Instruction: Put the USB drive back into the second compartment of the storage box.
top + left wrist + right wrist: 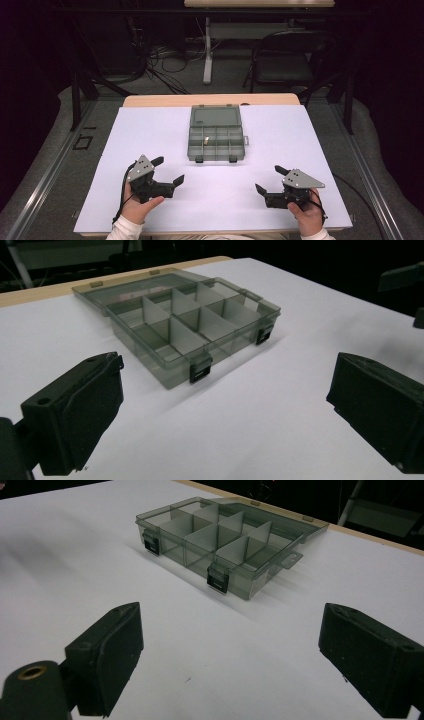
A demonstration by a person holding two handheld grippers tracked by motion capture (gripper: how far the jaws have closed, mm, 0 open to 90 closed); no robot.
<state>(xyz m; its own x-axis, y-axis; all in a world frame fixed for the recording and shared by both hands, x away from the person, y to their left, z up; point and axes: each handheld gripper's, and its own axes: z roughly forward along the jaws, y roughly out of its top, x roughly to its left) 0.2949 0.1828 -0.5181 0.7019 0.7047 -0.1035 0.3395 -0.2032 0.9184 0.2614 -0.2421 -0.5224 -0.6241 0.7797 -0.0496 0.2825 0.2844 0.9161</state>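
Observation:
A grey see-through compartment box (215,141) lies open in the middle of the white sheet, its lid (215,116) folded back flat. One small pale item (206,141) rests in a left-hand compartment. My left gripper (170,169) sits near the front left, open and holding nothing, aimed at the box (190,325). My right gripper (269,179) is at the front right, open and holding nothing too, with the box (225,540) ahead of it. Two black latches (217,581) face me. Both grippers are well short of the box.
A white sheet (150,150) covers the wooden table (150,100). Beyond the far edge stand a dark folding chair (290,60), a table leg (207,50) and floor cables (165,60). The other hand's gripper (406,277) shows at the top right of the left gripper view.

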